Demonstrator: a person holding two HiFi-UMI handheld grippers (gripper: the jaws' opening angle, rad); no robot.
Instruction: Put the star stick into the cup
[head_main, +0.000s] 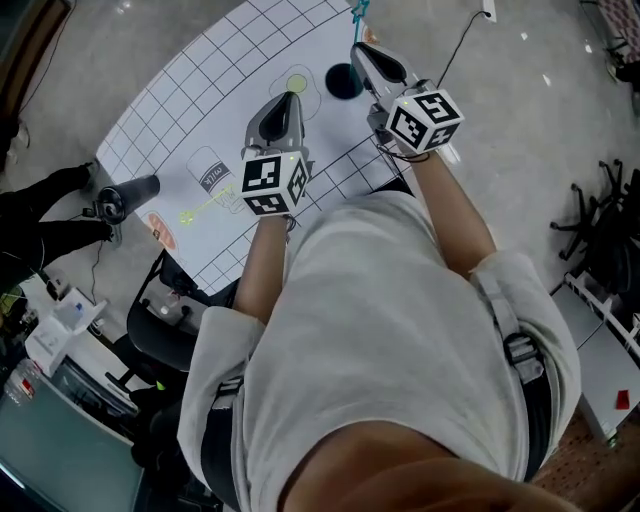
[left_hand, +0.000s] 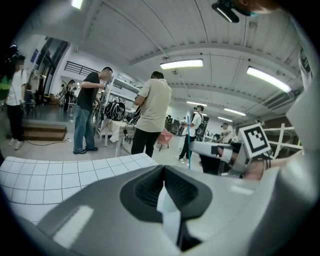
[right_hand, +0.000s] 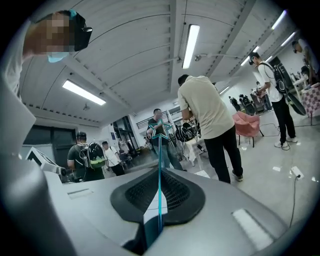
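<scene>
My right gripper (head_main: 358, 46) is shut on a thin teal star stick (head_main: 360, 12), which stands upright between its jaws. In the right gripper view the stick (right_hand: 160, 170) rises from the closed jaws of that gripper (right_hand: 160, 200) to a star outline at its top. A dark cup (head_main: 343, 80) stands on the white gridded table (head_main: 180, 90), just left of and below the right gripper. My left gripper (head_main: 291, 98) hovers over the table near a pale ring-shaped cup (head_main: 297, 83); its jaws (left_hand: 164, 175) meet with nothing between them. The left gripper view shows the right gripper (left_hand: 215, 149) and the teal stick (left_hand: 189, 142).
A clear glass printed "milk" (head_main: 210, 170), a yellow-green star stick (head_main: 205, 210) and an orange item (head_main: 160, 230) lie on the table's near left. A black cylinder (head_main: 125, 195) sits at the table's left edge. Several people stand in the room beyond.
</scene>
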